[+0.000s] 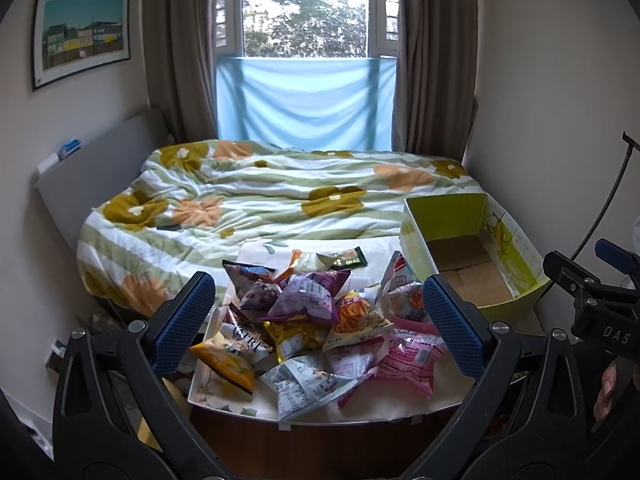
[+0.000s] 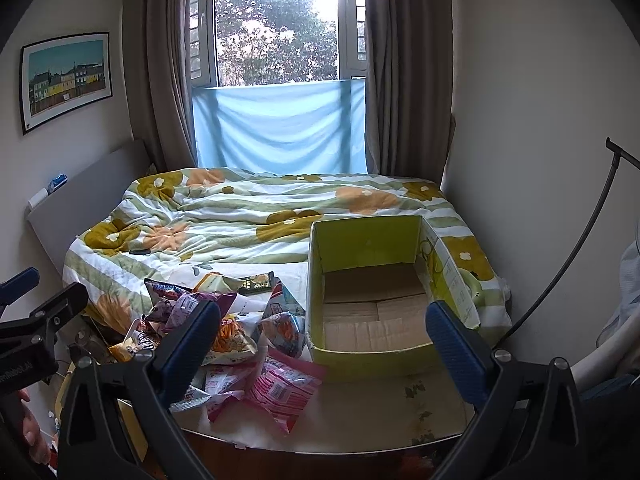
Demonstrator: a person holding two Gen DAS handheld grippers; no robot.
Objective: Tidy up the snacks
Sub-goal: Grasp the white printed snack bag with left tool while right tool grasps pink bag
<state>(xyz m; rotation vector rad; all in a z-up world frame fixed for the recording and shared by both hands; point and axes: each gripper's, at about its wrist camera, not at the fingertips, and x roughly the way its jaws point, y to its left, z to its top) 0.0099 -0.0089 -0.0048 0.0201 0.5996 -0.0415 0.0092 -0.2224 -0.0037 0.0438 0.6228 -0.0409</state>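
A pile of snack bags (image 1: 312, 320) lies on a white table (image 1: 400, 404) at the foot of a bed; it also shows in the right wrist view (image 2: 232, 332). Among them are a purple bag (image 1: 308, 296), a pink bag (image 1: 412, 356) and a yellow bag (image 1: 228, 364). An empty green cardboard box (image 1: 476, 264) stands open to the right of the pile, also in the right wrist view (image 2: 372, 300). My left gripper (image 1: 320, 320) is open above the pile, holding nothing. My right gripper (image 2: 324, 344) is open and empty in front of the box.
The bed with a flowered quilt (image 1: 280, 200) lies behind the table, under a window with brown curtains (image 1: 180, 60). A grey headboard (image 1: 100, 176) stands at the left wall. A black cable (image 2: 576, 248) hangs at the right wall.
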